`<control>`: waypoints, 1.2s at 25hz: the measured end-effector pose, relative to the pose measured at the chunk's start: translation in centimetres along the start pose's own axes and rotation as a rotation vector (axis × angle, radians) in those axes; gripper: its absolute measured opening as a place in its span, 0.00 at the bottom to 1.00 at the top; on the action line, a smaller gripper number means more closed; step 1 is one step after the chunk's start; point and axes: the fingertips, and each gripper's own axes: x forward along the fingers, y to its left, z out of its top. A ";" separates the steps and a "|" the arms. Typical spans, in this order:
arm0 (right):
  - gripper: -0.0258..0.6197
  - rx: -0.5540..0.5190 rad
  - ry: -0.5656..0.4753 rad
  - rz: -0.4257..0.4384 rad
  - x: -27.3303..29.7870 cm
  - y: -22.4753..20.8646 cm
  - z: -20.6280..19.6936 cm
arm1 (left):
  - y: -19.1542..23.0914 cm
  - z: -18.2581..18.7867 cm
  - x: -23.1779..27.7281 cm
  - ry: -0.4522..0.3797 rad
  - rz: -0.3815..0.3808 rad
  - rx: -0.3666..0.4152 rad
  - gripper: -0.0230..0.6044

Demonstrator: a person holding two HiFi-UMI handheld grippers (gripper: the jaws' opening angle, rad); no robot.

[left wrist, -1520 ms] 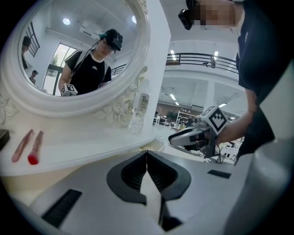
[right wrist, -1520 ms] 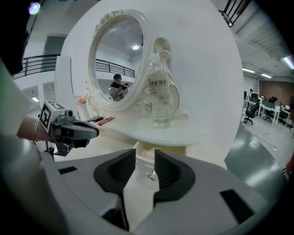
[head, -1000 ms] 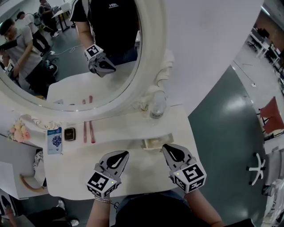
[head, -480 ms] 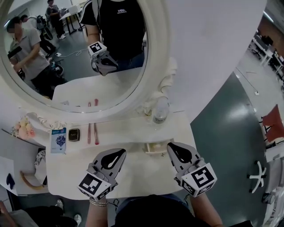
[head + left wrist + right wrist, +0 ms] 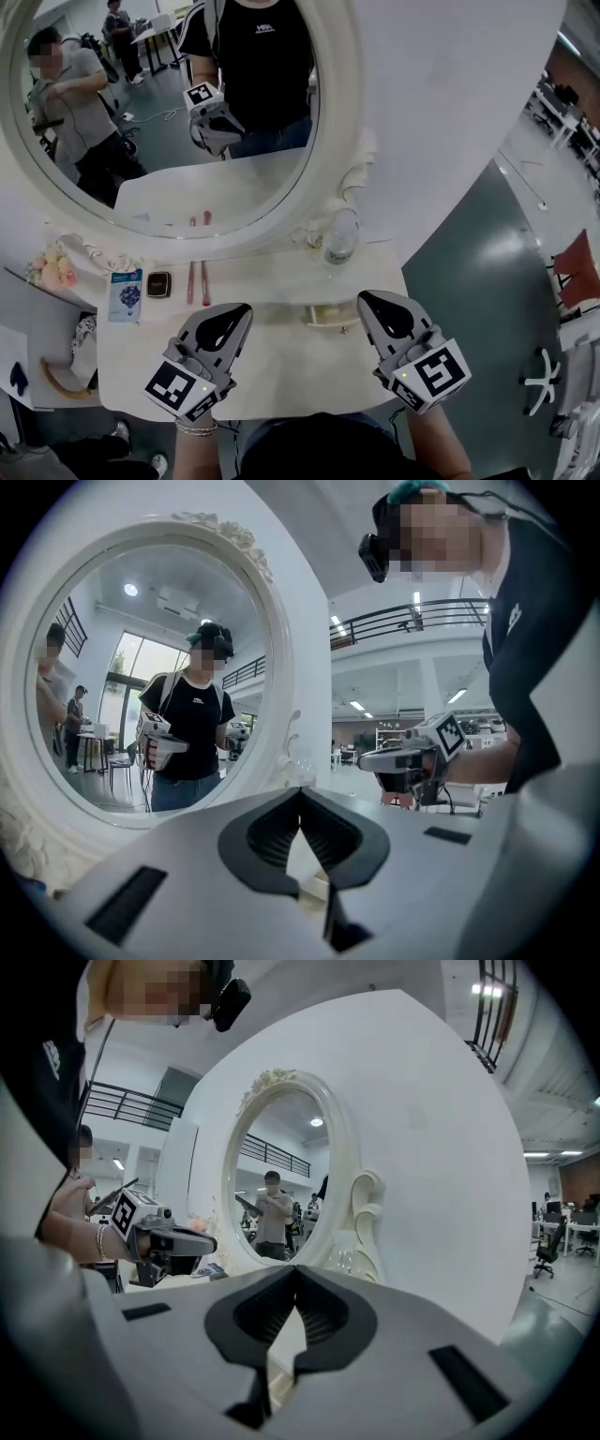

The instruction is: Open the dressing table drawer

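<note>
The white dressing table point(image 5: 281, 370) with its oval mirror point(image 5: 178, 103) fills the head view. Its drawer is hidden below the table's front edge. My left gripper point(image 5: 228, 319) hangs above the near left of the table top, shut and holding nothing. My right gripper point(image 5: 373, 302) hangs above the near right, shut too and also holding nothing. In the left gripper view the jaws point(image 5: 300, 794) meet at their tips, with the right gripper point(image 5: 380, 759) beyond. The right gripper view shows closed jaws point(image 5: 298, 1274) and the left gripper point(image 5: 197, 1241) to the side.
A clear glass bottle point(image 5: 340, 239) stands at the mirror's foot, with a small dish point(image 5: 328, 314) in front of it. Two pink sticks point(image 5: 195, 281), a dark compact point(image 5: 158, 283), a blue card point(image 5: 125, 295) and flowers point(image 5: 52, 270) lie at the left. Grey floor and a red chair point(image 5: 574, 267) are at the right.
Both grippers have risen toward the head camera and look larger. The left one drifted to the picture's lower left, the right one to the lower right. Both stayed shut.
</note>
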 end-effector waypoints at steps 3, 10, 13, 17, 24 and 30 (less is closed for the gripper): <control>0.07 -0.010 -0.017 0.001 0.0 -0.1 0.8 | 0.5 0.5 -0.2 -0.004 0.011 0.013 0.06; 0.07 -0.039 -0.041 0.004 -0.1 -0.1 2.0 | 0.8 1.5 -0.6 -0.018 0.018 0.030 0.06; 0.07 -0.060 -0.053 -0.006 -0.3 -0.3 2.7 | 0.9 2.1 -0.6 -0.025 0.016 0.041 0.06; 0.07 -0.089 -0.062 -0.021 -0.5 -0.5 3.3 | 1.0 2.8 -0.7 -0.036 0.020 0.056 0.06; 0.07 -0.126 -0.067 -0.052 -0.6 -0.9 4.0 | 1.1 2.7 -0.3 -0.019 0.038 0.100 0.06; 0.07 -0.127 -0.073 -0.054 -0.6 -1.1 4.3 | 0.9 2.7 -0.1 -0.027 0.029 0.094 0.06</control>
